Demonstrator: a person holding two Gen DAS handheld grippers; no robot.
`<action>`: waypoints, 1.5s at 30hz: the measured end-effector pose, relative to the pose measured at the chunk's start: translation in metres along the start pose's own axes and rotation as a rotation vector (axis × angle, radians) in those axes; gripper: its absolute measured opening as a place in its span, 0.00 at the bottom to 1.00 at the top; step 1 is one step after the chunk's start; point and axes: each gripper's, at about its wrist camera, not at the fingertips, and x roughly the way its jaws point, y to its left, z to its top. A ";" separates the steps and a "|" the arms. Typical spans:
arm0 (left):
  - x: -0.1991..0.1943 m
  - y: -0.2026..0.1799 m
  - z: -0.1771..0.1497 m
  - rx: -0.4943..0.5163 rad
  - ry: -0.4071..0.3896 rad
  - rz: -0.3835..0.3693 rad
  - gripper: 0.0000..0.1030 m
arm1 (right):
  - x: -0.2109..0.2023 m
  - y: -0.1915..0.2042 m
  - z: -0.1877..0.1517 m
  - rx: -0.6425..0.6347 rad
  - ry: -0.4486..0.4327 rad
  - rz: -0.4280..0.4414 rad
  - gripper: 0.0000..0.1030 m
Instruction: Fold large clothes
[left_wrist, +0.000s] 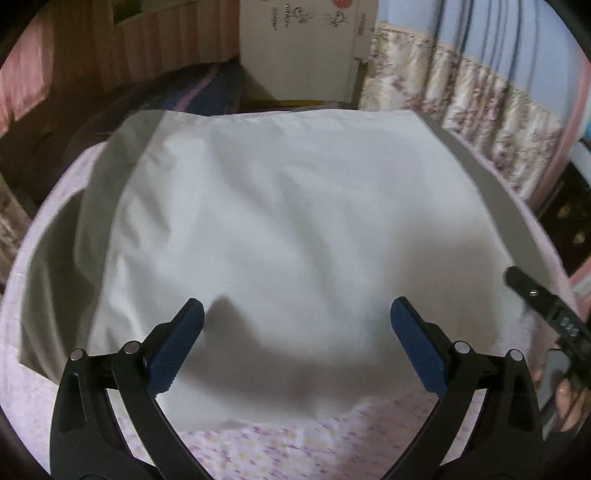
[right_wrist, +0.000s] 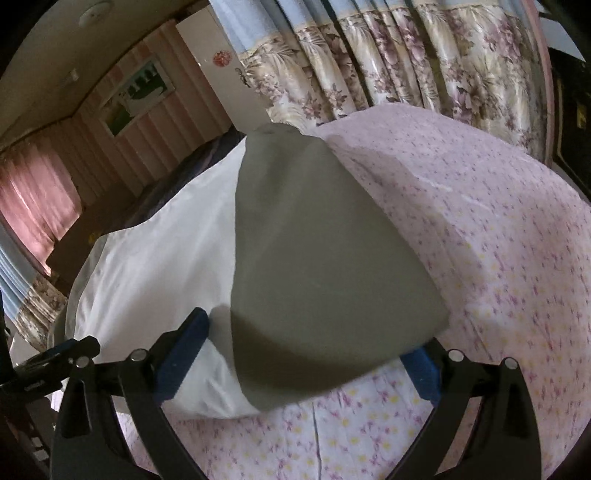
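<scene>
Between folds: white cloth (left_wrist: 295, 229) flat on bed (left_wrist: 295, 443) ahead of left hand-held gripper (left_wrist: 297, 317) (released). Right hand-held gripper (right_wrist: 314, 332) likewise released, empty. Next: grasp near edge.

Your left gripper (left_wrist: 297, 314) has its jaws spread wide, blue pads (left_wrist: 177, 347) apart and gripping nothing. Your right gripper (right_wrist: 310, 343) is likewise spread, its right fingertip partly hidden. Your fingers (left_wrist: 565, 402) wrap the right gripper's handle.
</scene>
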 end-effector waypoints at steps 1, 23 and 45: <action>0.004 0.000 0.001 0.001 0.004 0.010 0.97 | 0.001 0.000 0.001 0.003 -0.001 0.003 0.94; 0.046 -0.006 0.009 0.027 0.069 0.062 0.97 | 0.020 0.014 0.015 -0.015 -0.016 0.058 0.57; -0.054 0.135 0.017 -0.045 -0.097 0.144 0.97 | -0.042 0.245 0.043 -0.590 -0.180 0.276 0.08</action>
